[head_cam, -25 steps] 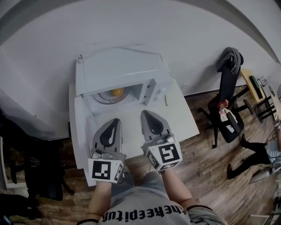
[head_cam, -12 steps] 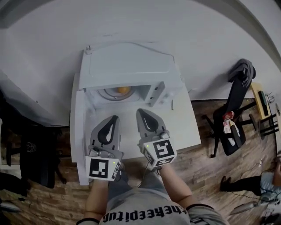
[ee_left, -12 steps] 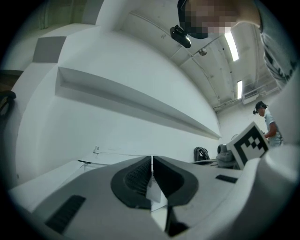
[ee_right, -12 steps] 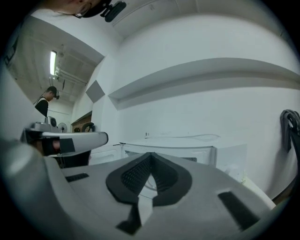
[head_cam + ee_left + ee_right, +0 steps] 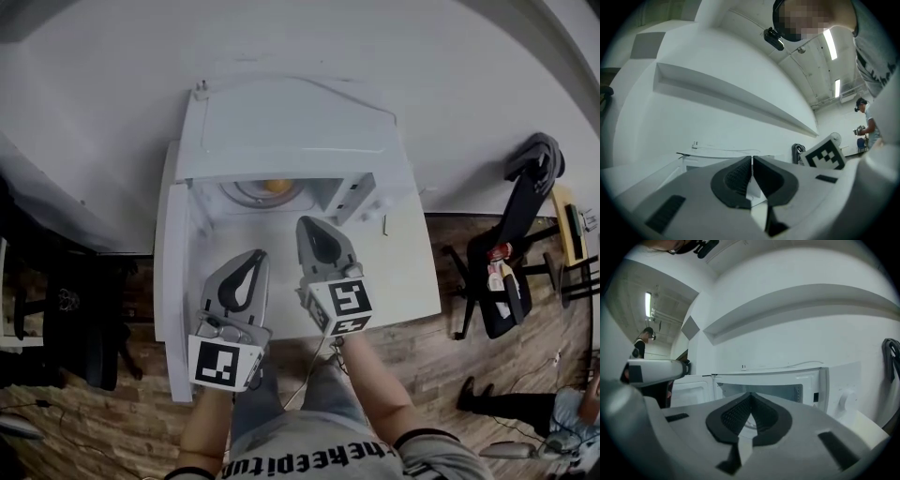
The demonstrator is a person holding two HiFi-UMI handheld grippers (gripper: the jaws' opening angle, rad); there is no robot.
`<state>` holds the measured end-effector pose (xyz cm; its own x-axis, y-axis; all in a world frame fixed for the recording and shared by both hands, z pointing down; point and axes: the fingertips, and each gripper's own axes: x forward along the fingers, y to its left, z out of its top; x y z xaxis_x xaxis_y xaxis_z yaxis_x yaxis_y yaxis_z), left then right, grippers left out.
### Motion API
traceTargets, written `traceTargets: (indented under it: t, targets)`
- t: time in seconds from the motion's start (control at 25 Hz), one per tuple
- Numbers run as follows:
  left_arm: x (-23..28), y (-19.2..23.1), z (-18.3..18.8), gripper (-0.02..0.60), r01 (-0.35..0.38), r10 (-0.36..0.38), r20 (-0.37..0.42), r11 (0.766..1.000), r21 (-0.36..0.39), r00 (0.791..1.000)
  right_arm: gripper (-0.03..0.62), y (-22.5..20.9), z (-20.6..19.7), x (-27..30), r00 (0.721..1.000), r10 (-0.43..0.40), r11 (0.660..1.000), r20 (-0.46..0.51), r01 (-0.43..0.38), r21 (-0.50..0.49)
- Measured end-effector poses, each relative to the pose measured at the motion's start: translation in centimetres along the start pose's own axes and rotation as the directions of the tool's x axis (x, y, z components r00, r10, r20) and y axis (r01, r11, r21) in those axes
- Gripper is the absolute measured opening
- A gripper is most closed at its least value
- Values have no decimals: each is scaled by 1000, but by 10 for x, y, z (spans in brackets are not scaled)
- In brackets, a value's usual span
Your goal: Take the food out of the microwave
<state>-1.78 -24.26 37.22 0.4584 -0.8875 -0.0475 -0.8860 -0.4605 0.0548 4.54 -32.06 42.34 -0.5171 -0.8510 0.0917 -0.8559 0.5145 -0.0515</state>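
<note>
A white microwave (image 5: 291,131) stands on a white table (image 5: 403,272) with its door (image 5: 173,272) swung open to the left. Inside, an orange piece of food (image 5: 277,186) lies on a round glass plate (image 5: 246,195). My right gripper (image 5: 310,223) is shut and empty, its tip just in front of the open cavity. My left gripper (image 5: 257,254) is shut and empty, a little further back and to the left. In the right gripper view the cavity (image 5: 787,387) lies straight ahead of the shut right gripper (image 5: 751,395); the food is hidden there. The left gripper (image 5: 752,159) shows closed pads.
The microwave's control knob (image 5: 846,401) is right of the cavity. A black office chair (image 5: 511,272) with a dark jacket (image 5: 536,155) stands on the wooden floor at the right. Dark furniture (image 5: 66,319) sits at the left, and a second person (image 5: 865,126) stands far off.
Both grippers have moved down and forward towards the microwave, the right one further, now close to the opening. Both stayed shut.
</note>
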Motion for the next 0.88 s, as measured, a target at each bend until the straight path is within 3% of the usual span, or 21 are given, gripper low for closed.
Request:
traceTargets:
  t: [0.48, 0.88]
  targets:
    - [-1, 10, -6, 14, 25, -25, -4, 999, -26, 1000, 21, -6, -59, 41, 995, -29, 999, -97, 33, 38]
    - [-8, 23, -10, 14, 5, -5, -4, 1000, -26, 1000, 99, -12, -90, 74, 991, -60, 996, -123, 68, 56]
